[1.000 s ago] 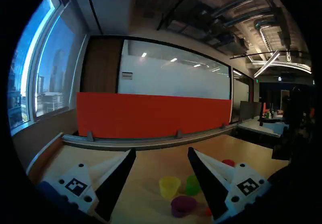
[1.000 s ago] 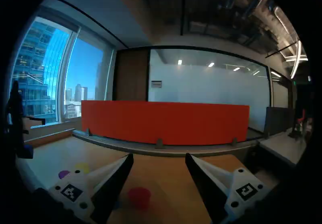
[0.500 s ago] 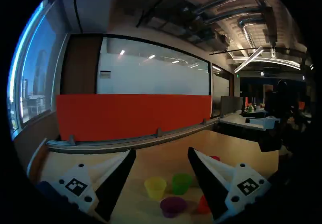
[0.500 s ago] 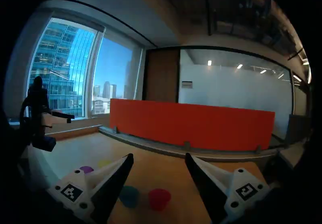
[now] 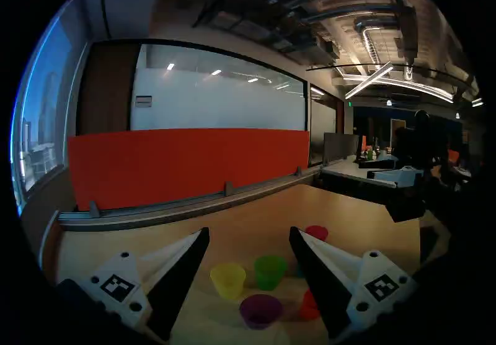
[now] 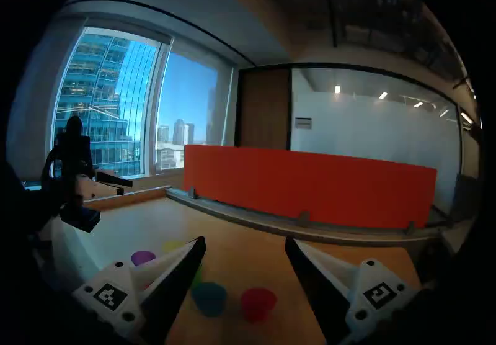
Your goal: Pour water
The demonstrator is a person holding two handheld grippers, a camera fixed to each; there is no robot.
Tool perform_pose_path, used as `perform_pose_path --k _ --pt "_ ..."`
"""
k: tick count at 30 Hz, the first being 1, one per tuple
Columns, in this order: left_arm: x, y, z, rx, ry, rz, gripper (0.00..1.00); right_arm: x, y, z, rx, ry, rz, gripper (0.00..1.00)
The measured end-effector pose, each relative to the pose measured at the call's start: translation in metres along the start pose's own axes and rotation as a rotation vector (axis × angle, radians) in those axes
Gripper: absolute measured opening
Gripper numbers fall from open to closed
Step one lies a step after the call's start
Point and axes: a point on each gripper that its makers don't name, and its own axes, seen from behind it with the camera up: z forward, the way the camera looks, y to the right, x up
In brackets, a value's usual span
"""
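Left gripper view: found a small green translucent plastic cup (image 5: 270, 271) upright on the pale wooden table (image 5: 366, 215), just ahead of the left gripper (image 5: 248, 229). Just beside that green cup, noted a yellow plastic cup (image 5: 227, 280) and, nearer, a purple plastic cup (image 5: 261, 309). Judged all light, thin-walled, easily squashed; best pinched gently mid-wall. Could not tell which held water. Found left gripper and right gripper (image 6: 245, 239) spread wide, gripping nothing.
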Motion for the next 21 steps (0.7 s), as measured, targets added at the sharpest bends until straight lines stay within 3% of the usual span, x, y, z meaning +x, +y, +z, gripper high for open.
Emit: perform_pose_path --k 9,21 --pt "-0.016 -0.001 0.010 -0.041 -0.056 0.022 0.96 -0.018 -0.007 0.008 0.064 -0.073 -0.007 0.99" --pt "-0.032 0.008 0.027 -0.128 -0.114 0.042 0.96 -0.050 -0.022 0.017 0.158 -0.179 -0.067 0.99"
